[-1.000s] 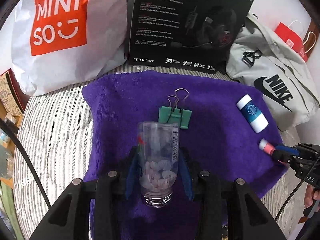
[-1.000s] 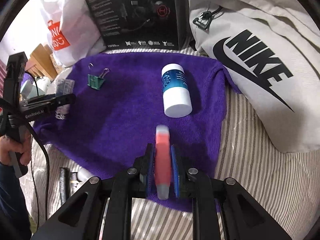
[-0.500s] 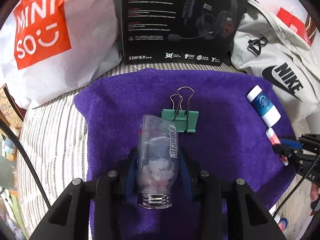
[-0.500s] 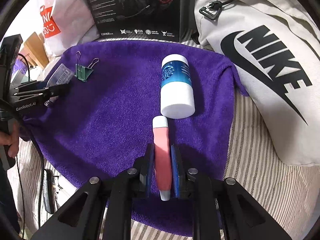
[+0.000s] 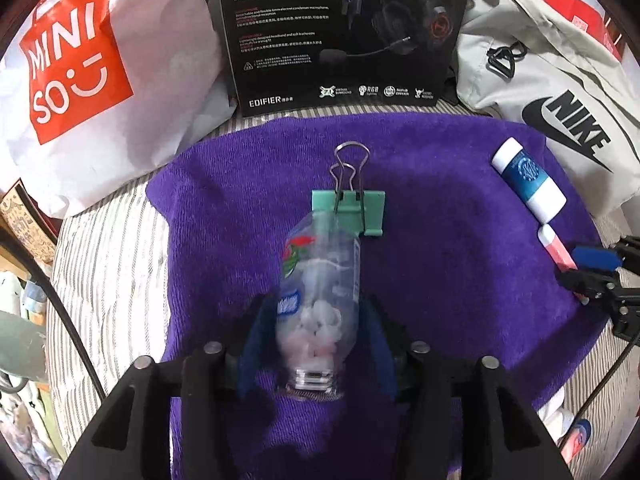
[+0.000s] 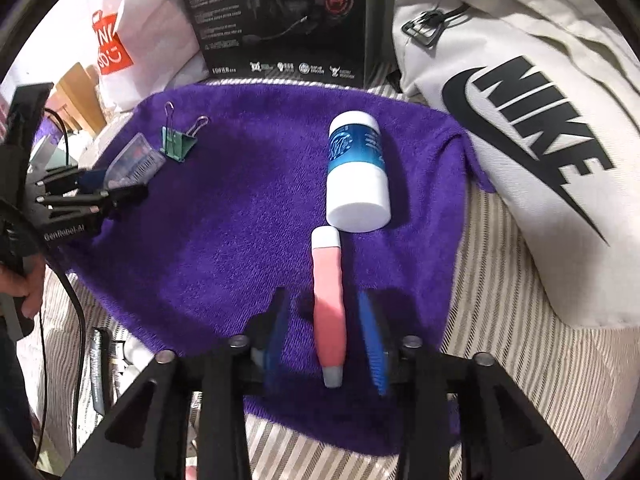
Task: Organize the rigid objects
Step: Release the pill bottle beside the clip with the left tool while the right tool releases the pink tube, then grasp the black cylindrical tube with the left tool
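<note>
Claws over purple towel (image 5: 440, 260), shopping bag (image 5: 100, 80), headset box (image 5: 340, 32) and grey bag (image 6: 520, 140) behind.
Left claw (image 5: 316, 316) spread around clear bottle (image 5: 320, 276) of white bits, tip by green clip (image 5: 352, 210). Right claw (image 6: 324, 332) wide open, pink tube (image 6: 329, 300) lying loose between, near blue-white jar (image 6: 358, 172).

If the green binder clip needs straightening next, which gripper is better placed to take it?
Left, probably. The left gripper points at the green binder clip, just past the clear bottle lying between its open jaws. The right gripper sits across the purple towel.
</note>
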Motion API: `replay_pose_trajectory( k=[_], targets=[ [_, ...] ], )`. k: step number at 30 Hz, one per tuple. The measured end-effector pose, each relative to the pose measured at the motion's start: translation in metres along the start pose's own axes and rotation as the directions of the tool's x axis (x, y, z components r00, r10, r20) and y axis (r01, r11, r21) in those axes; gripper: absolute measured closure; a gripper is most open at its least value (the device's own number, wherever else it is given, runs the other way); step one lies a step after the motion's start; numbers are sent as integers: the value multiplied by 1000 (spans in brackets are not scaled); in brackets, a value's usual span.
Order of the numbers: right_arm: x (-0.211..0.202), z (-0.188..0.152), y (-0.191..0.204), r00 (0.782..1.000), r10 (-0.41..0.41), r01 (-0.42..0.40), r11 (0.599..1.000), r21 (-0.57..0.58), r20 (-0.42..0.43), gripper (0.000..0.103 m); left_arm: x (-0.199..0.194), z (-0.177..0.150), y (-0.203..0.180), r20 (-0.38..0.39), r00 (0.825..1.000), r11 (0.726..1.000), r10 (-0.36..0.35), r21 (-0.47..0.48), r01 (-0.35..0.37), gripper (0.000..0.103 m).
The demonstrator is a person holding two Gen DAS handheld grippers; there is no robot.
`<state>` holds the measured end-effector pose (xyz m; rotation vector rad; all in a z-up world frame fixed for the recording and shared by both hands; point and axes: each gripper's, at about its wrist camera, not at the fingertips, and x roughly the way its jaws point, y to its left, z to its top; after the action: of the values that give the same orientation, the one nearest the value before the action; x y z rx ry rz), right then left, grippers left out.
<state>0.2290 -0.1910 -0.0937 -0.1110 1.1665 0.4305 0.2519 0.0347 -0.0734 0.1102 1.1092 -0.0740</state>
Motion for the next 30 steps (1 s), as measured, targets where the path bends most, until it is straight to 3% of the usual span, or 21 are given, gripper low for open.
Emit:
replay_pose_trajectory(
  k=[3,7,9,16,19,25,30],
  targets=[
    [-15,-4,-2,1000,9,-10,1000,19,25,55,-3,-7,-1,-12,1000,1000,-3,-8,3,44],
    [-40,-14,-3,999,6,-9,999,49,52,49,-14,-17,-4,-17,1000,1000,6,-29,-6,44],
    [-53,-22,-2,998,-1,-3,998,59,63,45,-35,-24,-6,28,1000,999,-1,-51,2,43],
    [-90,-54,0,994,5,-20,992,128,112,36,-86,-58,-28,66,998,999,-7,-34,10,17],
    [-96,-70,3,994,9,-24,990,140,110,36,-95,-86,-41,52,998,999,25,-37,-23,17],
    [-100,-100,7,996,30,-44,985,166,84,36,-85,-128,-52,4,1000,996,14,-84,-13,17],
    [-96,-114,9,998,32,-41,986,162,57,36,-71,-140,-56,-41,999,994,24,-107,-28,17]
  ],
)
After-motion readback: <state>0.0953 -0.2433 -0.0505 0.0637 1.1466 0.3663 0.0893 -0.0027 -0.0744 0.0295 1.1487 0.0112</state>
